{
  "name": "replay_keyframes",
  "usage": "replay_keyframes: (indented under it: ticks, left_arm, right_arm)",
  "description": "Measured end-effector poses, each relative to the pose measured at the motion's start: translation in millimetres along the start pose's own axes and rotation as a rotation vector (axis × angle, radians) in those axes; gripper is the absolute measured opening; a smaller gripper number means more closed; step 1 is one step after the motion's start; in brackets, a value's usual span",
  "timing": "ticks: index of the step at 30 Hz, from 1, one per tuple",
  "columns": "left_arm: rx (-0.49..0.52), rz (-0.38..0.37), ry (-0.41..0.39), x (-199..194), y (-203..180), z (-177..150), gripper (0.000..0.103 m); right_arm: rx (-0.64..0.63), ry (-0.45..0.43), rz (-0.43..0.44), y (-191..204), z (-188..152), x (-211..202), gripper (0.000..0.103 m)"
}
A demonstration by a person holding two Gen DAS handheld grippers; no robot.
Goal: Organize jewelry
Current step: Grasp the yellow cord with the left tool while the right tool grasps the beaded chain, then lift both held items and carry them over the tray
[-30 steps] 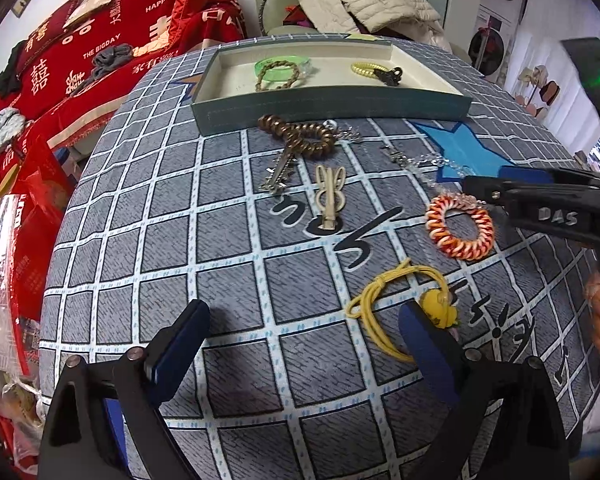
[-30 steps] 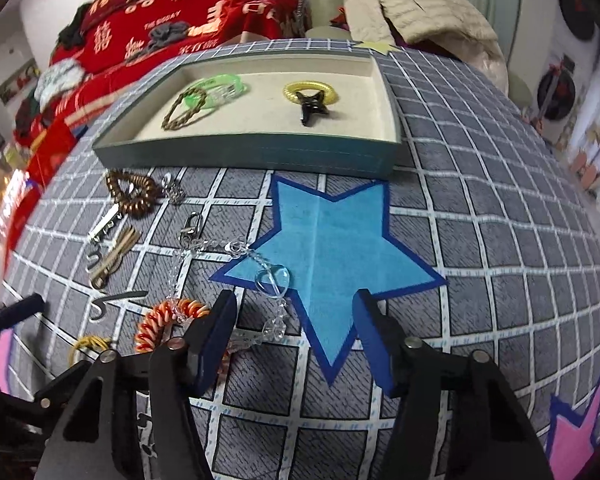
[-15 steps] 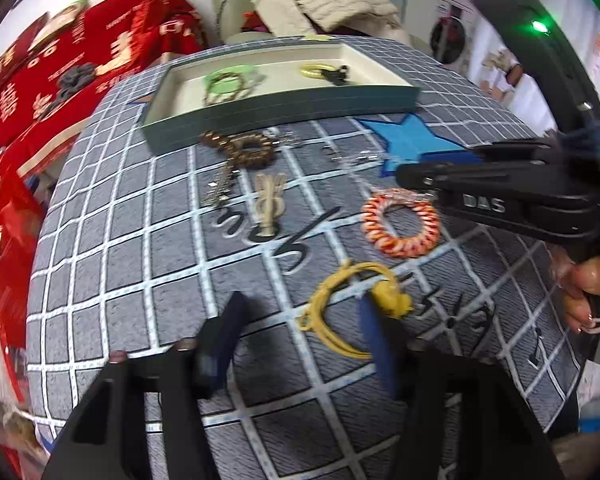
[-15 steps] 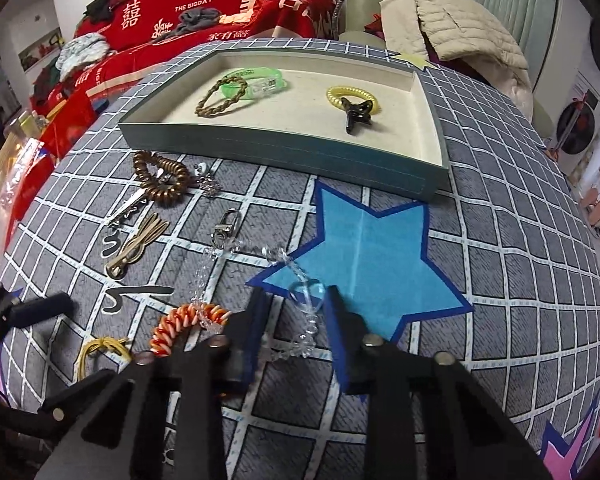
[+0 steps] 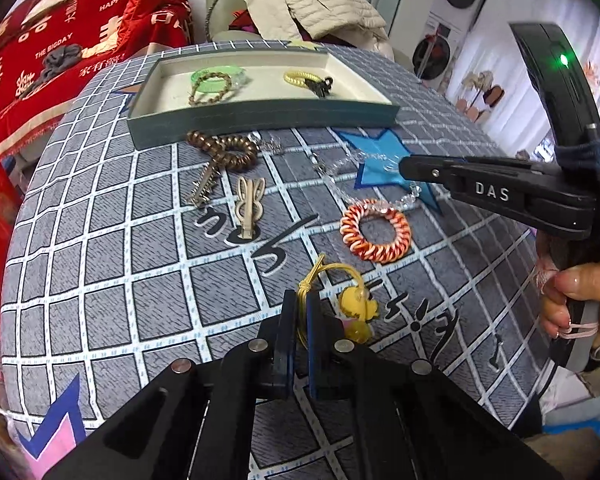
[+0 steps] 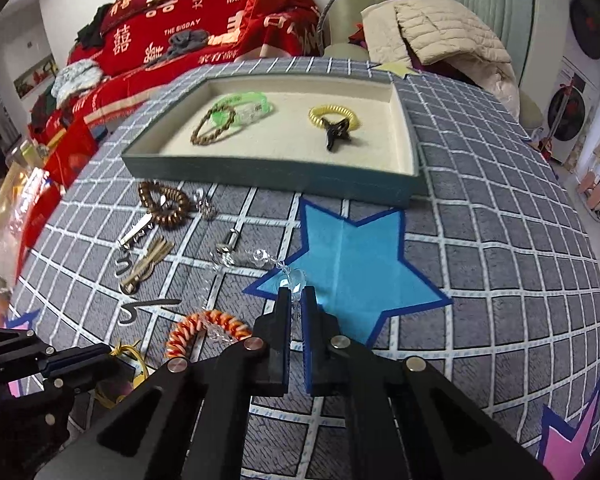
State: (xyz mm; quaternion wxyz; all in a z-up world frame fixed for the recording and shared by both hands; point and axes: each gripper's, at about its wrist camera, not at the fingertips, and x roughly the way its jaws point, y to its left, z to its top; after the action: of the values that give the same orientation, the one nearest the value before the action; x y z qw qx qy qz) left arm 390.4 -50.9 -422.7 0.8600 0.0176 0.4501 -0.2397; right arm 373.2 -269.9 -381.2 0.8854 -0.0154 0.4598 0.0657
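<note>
- The left gripper (image 5: pixel 299 307) has its blue-padded jaws pinched on the thin yellow elastic hair tie (image 5: pixel 323 276) with a yellow duck charm, low over the grey grid-patterned tablecloth (image 5: pixel 100 248); the charm hangs just right of the jaws
- The right gripper (image 6: pixel 296 300) is clamped on the clear crystal bead chain (image 6: pixel 260 258) at the edge of the blue star patch (image 6: pixel 352 256); the chain trails left to a metal clasp
- An orange-and-white coiled hair ring (image 5: pixel 375 229) lies between the two grippers on the cloth; a beige rabbit-shaped hair clip (image 5: pixel 249 206) and a brown coiled hair tie (image 5: pixel 224 148) lie further left
- The shallow grey-green tray with cream lining (image 6: pixel 268 170) sits beyond, holding a green translucent bangle (image 6: pixel 244 106), a brown braided bracelet (image 6: pixel 212 124) and a yellow coil tie with a black bow (image 6: pixel 334 120)
</note>
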Motion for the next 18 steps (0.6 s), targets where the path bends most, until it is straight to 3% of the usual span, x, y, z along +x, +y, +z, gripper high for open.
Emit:
replay_keyframes:
  ticks: [18]
  left_arm:
    - [-0.071, -0.030, -0.093, -42, 11, 11, 0.025]
  right_arm:
    - [0.037, -0.102, 0.069, -4, 29, -42, 0.005]
